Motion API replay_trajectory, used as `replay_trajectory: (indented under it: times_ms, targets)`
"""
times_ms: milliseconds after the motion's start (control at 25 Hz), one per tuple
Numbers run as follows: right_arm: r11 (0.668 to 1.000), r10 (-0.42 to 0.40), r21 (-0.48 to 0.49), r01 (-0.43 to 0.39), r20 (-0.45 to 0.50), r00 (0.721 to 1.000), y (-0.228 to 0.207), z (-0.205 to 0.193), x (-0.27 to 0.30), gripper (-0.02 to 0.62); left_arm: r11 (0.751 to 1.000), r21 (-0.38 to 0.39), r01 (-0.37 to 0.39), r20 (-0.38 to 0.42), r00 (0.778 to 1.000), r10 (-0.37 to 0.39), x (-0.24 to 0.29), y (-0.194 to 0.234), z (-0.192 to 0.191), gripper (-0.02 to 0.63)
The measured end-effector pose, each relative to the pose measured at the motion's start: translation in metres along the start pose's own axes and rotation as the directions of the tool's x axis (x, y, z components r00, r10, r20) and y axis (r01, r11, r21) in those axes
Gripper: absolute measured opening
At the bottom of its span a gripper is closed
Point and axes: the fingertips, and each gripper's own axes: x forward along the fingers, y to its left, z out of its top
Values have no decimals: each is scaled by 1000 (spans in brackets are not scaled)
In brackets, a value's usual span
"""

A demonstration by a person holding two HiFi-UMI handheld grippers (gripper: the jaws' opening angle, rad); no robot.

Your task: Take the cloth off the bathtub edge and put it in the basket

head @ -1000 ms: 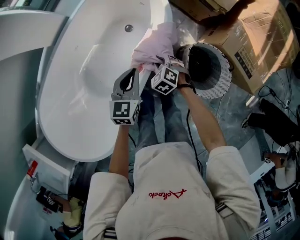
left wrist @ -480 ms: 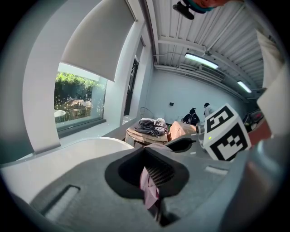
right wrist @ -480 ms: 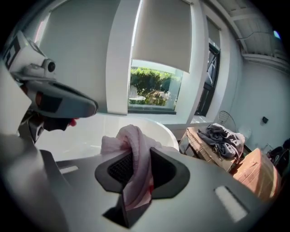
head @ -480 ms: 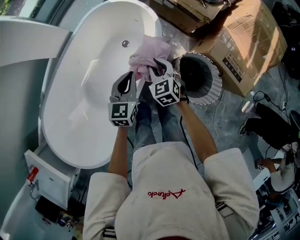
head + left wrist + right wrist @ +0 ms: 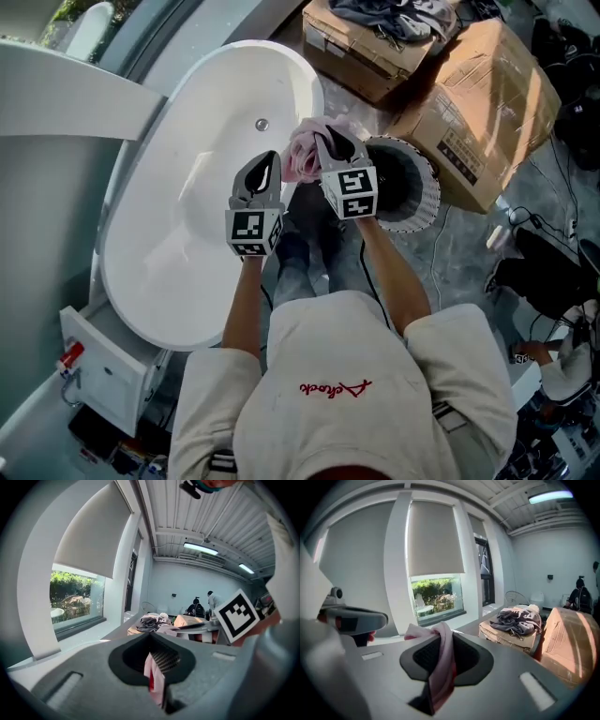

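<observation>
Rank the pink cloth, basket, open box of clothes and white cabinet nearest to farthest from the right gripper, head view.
1. pink cloth, in the jaws of the right gripper, which have just been closing.
2. basket, just right of it.
3. open box of clothes, at the top.
4. white cabinet, far lower left.

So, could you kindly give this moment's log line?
left tool: shut on cloth | right tool: just closed further on cloth | cloth: aloft, beside basket
</observation>
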Motion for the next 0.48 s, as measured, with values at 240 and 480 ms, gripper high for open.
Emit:
replay_trajectory:
  times_ms: [240,480]
  targets:
    - [998,-18,60,12,112,994,-4,57,-24,67,999,40,3,34,999,-4,0,0,38,5]
    - [996,-71,73,57,209,975,-19,114,-46,67,996,89,23,101,994,-32,9,-8,92,5]
